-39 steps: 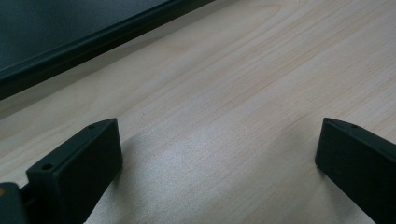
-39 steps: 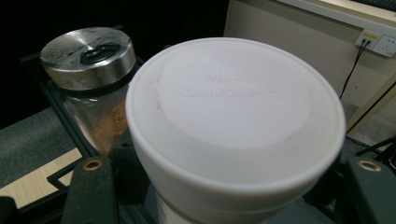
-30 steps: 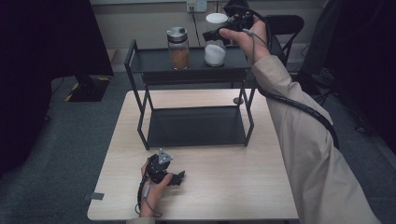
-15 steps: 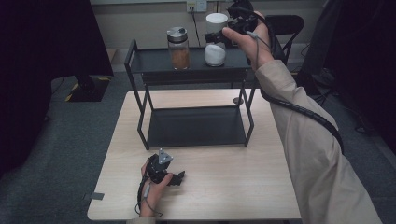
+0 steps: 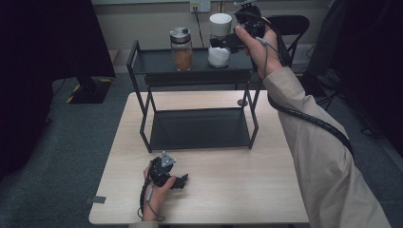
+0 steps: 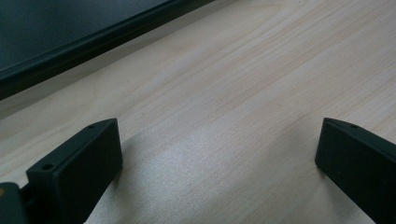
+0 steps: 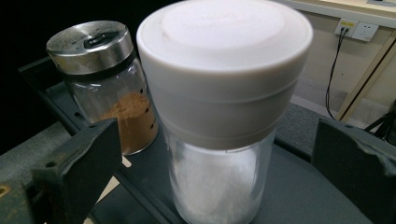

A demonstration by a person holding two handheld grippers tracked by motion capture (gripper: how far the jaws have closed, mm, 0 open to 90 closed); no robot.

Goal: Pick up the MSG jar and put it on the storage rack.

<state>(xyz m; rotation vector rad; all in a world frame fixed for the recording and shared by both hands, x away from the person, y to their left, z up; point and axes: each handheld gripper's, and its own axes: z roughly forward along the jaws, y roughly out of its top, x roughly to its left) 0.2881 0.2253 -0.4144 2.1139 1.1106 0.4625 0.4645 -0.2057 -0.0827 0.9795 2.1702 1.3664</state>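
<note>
A clear jar of white powder with a white lid (image 5: 220, 40) (image 7: 224, 116) stands upright on the top shelf of a black metal rack (image 5: 157, 59). My right gripper (image 5: 224, 42) (image 7: 215, 135) reaches in from the right. Its jaws have just been opening and now stand wide on either side of the jar, clear of the glass. Beside it stands a jar of brown spice with a metal cap (image 5: 182, 47) (image 7: 112, 93). My left gripper (image 5: 183, 180) (image 6: 219, 140) rests open on the wooden table (image 5: 237, 190) with nothing between its jaws.
The rack's lower shelf (image 5: 199, 128) is bare and sits on the table's far half. A black chair (image 5: 290, 23) stands behind the rack at the right. A wall socket (image 5: 199, 5) with cables is at the back.
The right hand has sunk a little beside the white-lidded jar, which stays on the top shelf. The left hand has not moved.
</note>
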